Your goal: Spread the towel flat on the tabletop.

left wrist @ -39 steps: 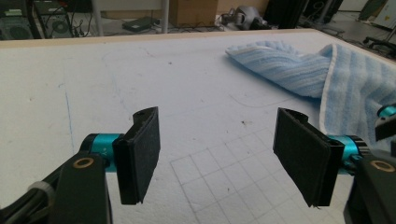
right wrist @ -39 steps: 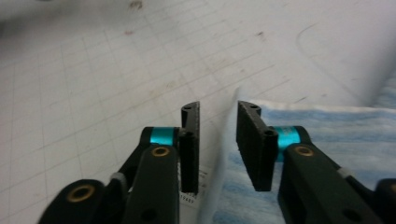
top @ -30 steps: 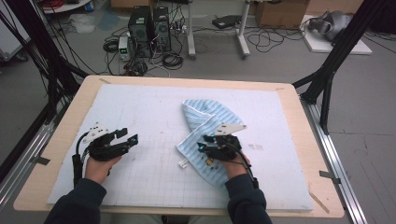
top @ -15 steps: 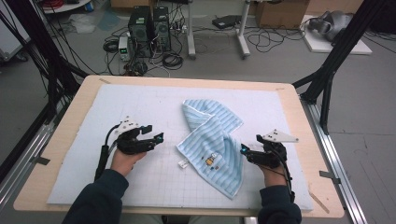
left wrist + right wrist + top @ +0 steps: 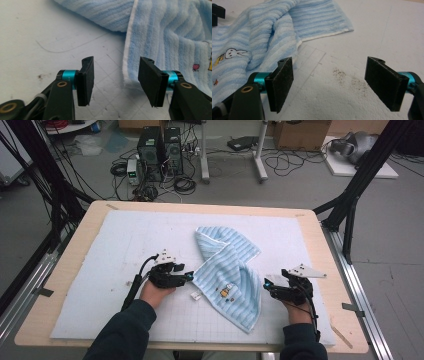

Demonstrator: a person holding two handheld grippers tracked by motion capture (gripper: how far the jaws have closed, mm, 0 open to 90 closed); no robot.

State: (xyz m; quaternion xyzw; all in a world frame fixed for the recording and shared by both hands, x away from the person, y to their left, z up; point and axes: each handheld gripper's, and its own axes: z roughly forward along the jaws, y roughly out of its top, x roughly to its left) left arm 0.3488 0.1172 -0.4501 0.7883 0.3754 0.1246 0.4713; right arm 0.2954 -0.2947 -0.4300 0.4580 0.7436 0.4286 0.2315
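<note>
From up high I get even, soft overhead light with faint shadows and no glare on the counter. That picture is grainy and soft. Both gripper views are bright; the near jaws look slightly blurred, the towel sharper.

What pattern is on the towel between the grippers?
Light blue and white stripes on the towel, with a small cartoon rabbit print; the right gripper view shows it best.

Towel cropped by left gripper view's edge
</note>
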